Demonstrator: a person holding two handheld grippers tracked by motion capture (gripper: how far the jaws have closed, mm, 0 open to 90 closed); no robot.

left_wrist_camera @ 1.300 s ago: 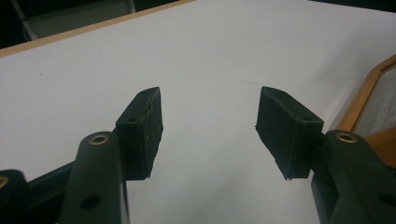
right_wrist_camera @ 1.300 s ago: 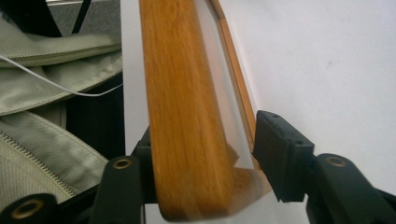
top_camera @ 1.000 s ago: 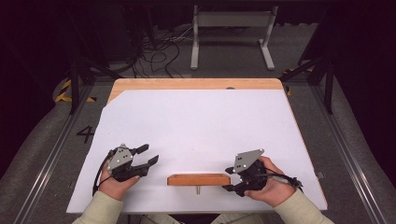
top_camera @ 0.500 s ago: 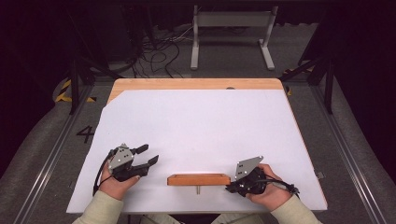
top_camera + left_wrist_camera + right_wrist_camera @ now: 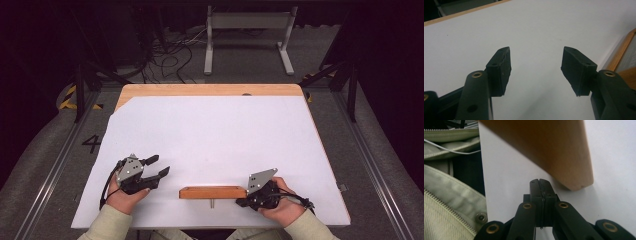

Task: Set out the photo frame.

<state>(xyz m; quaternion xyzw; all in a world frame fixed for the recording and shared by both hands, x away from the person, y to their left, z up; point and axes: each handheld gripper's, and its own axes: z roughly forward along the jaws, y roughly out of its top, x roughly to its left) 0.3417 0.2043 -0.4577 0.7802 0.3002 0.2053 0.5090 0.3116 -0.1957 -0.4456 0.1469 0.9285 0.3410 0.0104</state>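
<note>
- Jaws of the right gripper [image 5: 540, 182] are pressed flat together, pad against pad, with nothing between them; they have just been closing. Their tips sit just beside the rounded end of the wooden block [image 5: 554, 150], low over the white sheet; whether they touch the wood cannot be told.
- Jaws of the left gripper [image 5: 536, 67] stand well apart, with bare white sheet between the two black pads.
- Seen from the high view, the right gripper [image 5: 244, 201] lies at the right end of the wooden block [image 5: 212, 192], held in the person's right hand [image 5: 282, 205].
- Wooden block: a long, narrow bar lying flat near the front edge of the white sheet [image 5: 215, 135], between the two grippers; a small metal pin [image 5: 212, 203] juts from its near side.
- Left gripper [image 5: 159, 166]: held in the left hand [image 5: 124, 197], apart from the block's left end, tips pointing right.
- White sheet covers most of the wooden table [image 5: 210, 90]; a pale zipped jacket [image 5: 446, 202] shows beside the sheet's edge in the right gripper view.
</note>
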